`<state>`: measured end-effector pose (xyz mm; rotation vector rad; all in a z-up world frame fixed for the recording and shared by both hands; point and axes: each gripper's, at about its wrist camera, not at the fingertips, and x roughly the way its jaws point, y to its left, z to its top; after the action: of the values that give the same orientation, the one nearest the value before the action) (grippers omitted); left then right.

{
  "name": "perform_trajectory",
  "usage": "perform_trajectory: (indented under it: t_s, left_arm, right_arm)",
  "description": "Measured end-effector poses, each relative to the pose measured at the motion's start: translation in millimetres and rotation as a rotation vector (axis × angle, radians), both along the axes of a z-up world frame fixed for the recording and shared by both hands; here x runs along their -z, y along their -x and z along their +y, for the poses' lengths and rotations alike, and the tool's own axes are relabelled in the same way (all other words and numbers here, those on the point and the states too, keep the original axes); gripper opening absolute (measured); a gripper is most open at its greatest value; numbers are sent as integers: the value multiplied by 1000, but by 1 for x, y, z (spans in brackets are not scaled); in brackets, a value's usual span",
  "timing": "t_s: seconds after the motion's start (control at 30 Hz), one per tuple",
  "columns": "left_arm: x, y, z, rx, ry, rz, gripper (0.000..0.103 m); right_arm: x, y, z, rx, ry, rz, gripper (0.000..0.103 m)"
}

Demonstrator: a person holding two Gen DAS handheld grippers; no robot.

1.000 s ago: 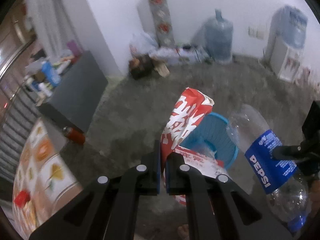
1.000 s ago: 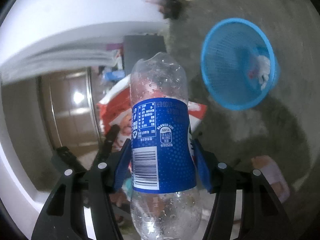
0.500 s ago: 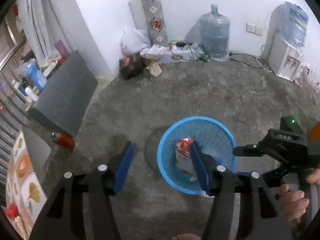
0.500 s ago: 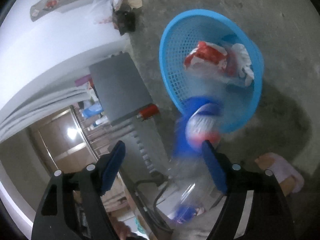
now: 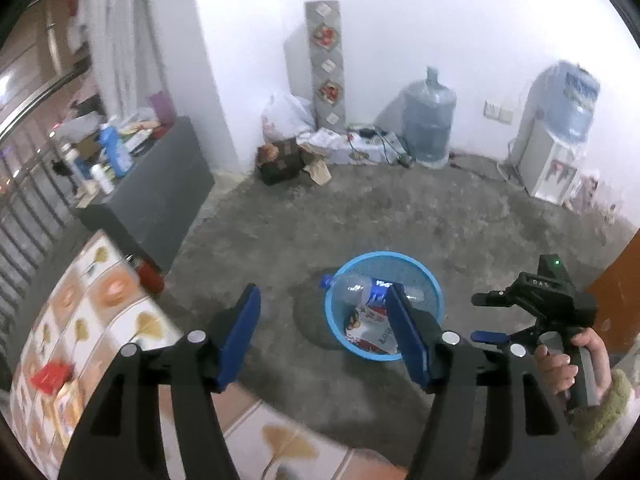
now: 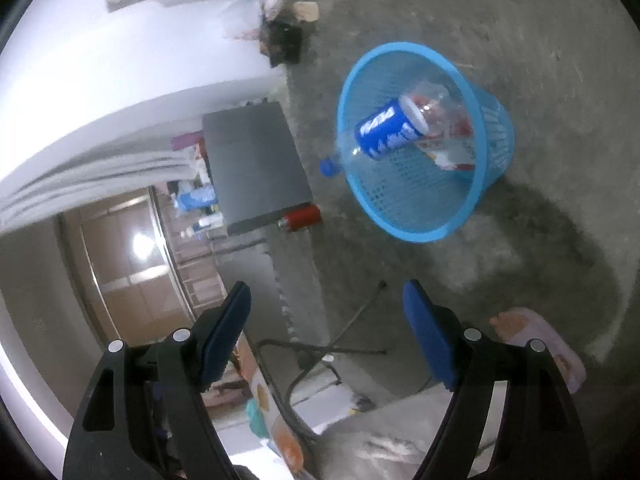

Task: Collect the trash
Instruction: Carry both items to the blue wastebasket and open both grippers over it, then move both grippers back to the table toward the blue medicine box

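Note:
A blue mesh basket (image 5: 430, 286) (image 6: 404, 224) stands on the concrete floor. A Pepsi bottle (image 5: 360, 287) (image 6: 388, 128) lies across it, its blue cap over the rim. A red and white wrapper (image 5: 370, 326) (image 6: 452, 152) lies under the bottle. My left gripper (image 5: 324, 332) is open and empty, above and short of the basket. My right gripper (image 6: 328, 324) is open and empty, also above the basket; its body shows at the right of the left wrist view (image 5: 548, 304).
A patterned tabletop (image 5: 80, 340) with a red packet (image 5: 52, 376) lies at lower left. A grey cabinet (image 5: 160, 188) holds bottles; a red can (image 5: 150, 278) lies beside it. Water jugs (image 5: 428, 120), a dispenser (image 5: 552, 160) and bags line the far wall.
My left gripper opened and dropped the red wrapper into the basket. My right gripper opened and dropped the Pepsi bottle into the basket. Both grippers now stand open above it.

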<state>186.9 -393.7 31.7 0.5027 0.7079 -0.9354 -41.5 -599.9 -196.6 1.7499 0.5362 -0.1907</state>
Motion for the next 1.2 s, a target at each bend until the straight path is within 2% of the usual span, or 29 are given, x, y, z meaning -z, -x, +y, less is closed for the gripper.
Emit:
perform_trajectory:
  t_s: [0.23, 0.33, 0.53, 0.73, 0.87, 0.97, 1.2]
  left_arm:
    - [-29, 12, 95, -88, 79, 8, 65]
    - [-37, 16, 145, -153, 133, 13, 68]
    - [-39, 26, 245, -326, 213, 33, 69]
    - [-44, 42, 340, -495, 293, 9, 69]
    - [-44, 51, 387, -587, 309, 10, 69]
    - [-43, 62, 412, -637, 339, 0, 69]
    - [-26, 83, 456, -734, 382, -20, 69]
  right_arm:
    - [-36, 6, 16, -45, 79, -50, 75]
    - [-48, 5, 24, -73, 113, -67, 77]
    - [-78, -1, 39, -140, 175, -101, 78]
    - [-108, -18, 63, -226, 267, -130, 80]
    - [-128, -39, 90, -324, 399, -109, 83]
    - [-136, -55, 112, -407, 451, -95, 83]
    - [-173, -101, 181, -608, 614, -137, 83]
